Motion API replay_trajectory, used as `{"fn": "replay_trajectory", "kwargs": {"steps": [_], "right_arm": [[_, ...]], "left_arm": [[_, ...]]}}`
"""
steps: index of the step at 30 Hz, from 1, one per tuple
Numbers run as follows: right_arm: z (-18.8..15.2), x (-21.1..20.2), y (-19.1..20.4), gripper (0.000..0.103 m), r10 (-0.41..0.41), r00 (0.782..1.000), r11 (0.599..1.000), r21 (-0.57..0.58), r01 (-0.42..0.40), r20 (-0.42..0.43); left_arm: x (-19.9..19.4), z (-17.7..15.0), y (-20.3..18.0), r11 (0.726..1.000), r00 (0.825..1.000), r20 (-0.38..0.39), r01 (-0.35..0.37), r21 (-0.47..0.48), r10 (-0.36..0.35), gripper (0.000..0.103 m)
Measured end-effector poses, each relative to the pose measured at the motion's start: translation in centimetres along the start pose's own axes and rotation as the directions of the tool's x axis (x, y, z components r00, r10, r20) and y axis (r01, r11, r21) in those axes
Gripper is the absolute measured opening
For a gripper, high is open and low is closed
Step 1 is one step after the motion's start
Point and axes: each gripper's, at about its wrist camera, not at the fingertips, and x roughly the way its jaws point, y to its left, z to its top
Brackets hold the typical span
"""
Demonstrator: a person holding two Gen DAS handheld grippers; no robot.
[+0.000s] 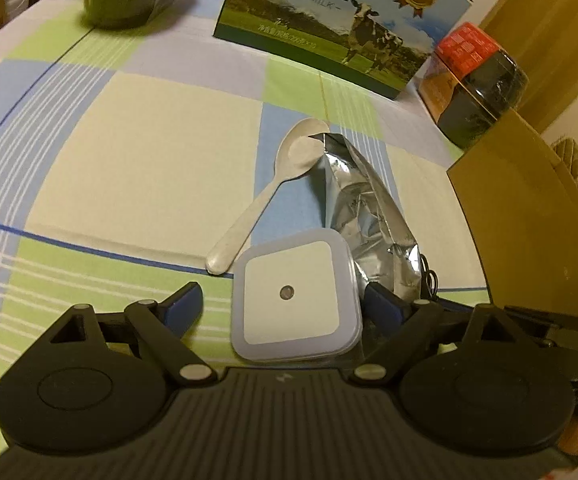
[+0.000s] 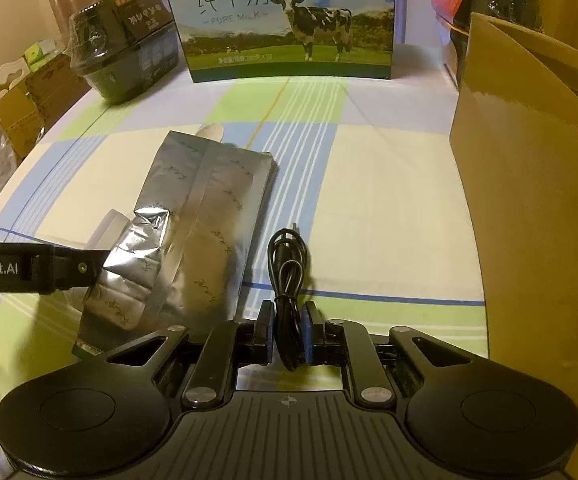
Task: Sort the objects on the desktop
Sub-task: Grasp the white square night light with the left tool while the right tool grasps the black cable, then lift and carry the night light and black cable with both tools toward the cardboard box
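Sorting is barely begun. Right gripper is clamped on the coiled black cable near the cloth's near edge. Left gripper stands spread around the square white box, not gripping. Spoon and foil pouch remain mid-cloth.

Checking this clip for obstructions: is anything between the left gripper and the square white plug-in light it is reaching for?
Nothing visible is. The square light already sits between the open fingers of the left gripper. The foil pouch lies close against the light's right side by the right finger, and the spoon lies just beyond it.
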Motion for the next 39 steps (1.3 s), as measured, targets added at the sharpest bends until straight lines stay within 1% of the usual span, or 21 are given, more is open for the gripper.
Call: {"fn": "replay_trajectory", "kwargs": {"steps": [2, 4, 5, 6, 8, 11, 13, 19, 21, 25, 29, 34, 36, 39], "right_arm": [[0.0, 0.0, 0.1, 0.014, 0.002, 1.000, 1.000, -0.006, -0.002, 0.001], [0.0, 0.1, 0.1, 0.014, 0.007, 1.000, 1.000, -0.006, -0.007, 0.000], [0.0, 0.1, 0.1, 0.014, 0.010, 1.000, 1.000, -0.002, -0.010, -0.001], [0.0, 0.1, 0.0, 0.014, 0.011, 1.000, 1.000, 0.003, -0.011, -0.003], [0.0, 0.0, 0.1, 0.014, 0.011, 1.000, 1.000, 0.007, -0.011, -0.008], [-0.2, -0.2, 0.3, 0.013, 0.014, 1.000, 1.000, -0.004, -0.014, -0.015], [-0.3, -0.4, 0.3, 0.008, 0.009, 1.000, 1.000, -0.013, -0.009, -0.019], [-1.4, -2.0, 0.3, 0.008, 0.012, 0.999, 1.000, -0.014, -0.013, -0.031], [-2.0, -3.0, 0.6, 0.007, 0.028, 0.999, 1.000, -0.004, -0.028, -0.038], [-3.8, -5.3, 1.2, 0.007, 0.051, 0.998, 0.999, 0.004, -0.051, -0.041], [-6.0, -7.6, 2.5, 0.007, 0.071, 0.997, 0.998, 0.006, -0.070, -0.039], [-8.8, -9.9, 4.1, 0.008, 0.052, 0.998, 0.999, -0.010, -0.053, -0.033], [-10.2, -10.4, 4.5, 0.008, 0.054, 0.998, 0.999, 0.002, -0.054, -0.039], [-11.9, -11.0, 4.8, 0.008, 0.053, 0.998, 0.998, 0.018, -0.052, -0.043]], "left_arm": [[0.0, 0.0, 0.2, 1.000, 1.000, 0.003, 0.010, -0.012, -0.010, 0.084], [0.0, 0.1, 0.2, 1.000, 1.000, 0.003, 0.021, -0.016, -0.021, 0.076], [0.0, 0.1, 0.2, 0.999, 0.999, 0.002, 0.032, -0.023, -0.032, 0.067], [-0.1, 0.1, 0.3, 0.999, 0.999, 0.000, 0.041, -0.032, -0.041, 0.062], [-0.2, 0.1, 0.2, 0.999, 0.999, 0.000, 0.032, -0.027, -0.032, 0.061], [-0.4, -0.1, -0.2, 1.000, 1.000, 0.005, 0.019, 0.003, -0.019, 0.061], [-0.7, -0.3, -0.5, 0.999, 1.000, 0.004, 0.005, 0.043, -0.005, 0.061], [-2.6, -1.9, -0.5, 0.990, 0.999, 0.007, -0.043, 0.137, 0.043, 0.061], [-3.4, -2.7, -0.5, 0.985, 0.998, 0.003, -0.057, 0.166, 0.057, 0.061], [-5.5, -5.1, -0.8, 0.969, 0.997, -0.002, -0.069, 0.235, 0.072, 0.061], [-7.5, -8.0, -1.5, 0.946, 0.996, 0.003, -0.086, 0.314, 0.089, 0.061], [-10.0, -11.7, -2.3, 0.923, 0.995, 0.024, -0.098, 0.372, 0.096, 0.061], [-10.7, -12.9, -2.4, 0.921, 0.995, 0.028, -0.100, 0.378, 0.097, 0.061], [-11.3, -14.3, -2.2, 0.928, 0.996, 0.026, -0.085, 0.364, 0.081, 0.061]]}}
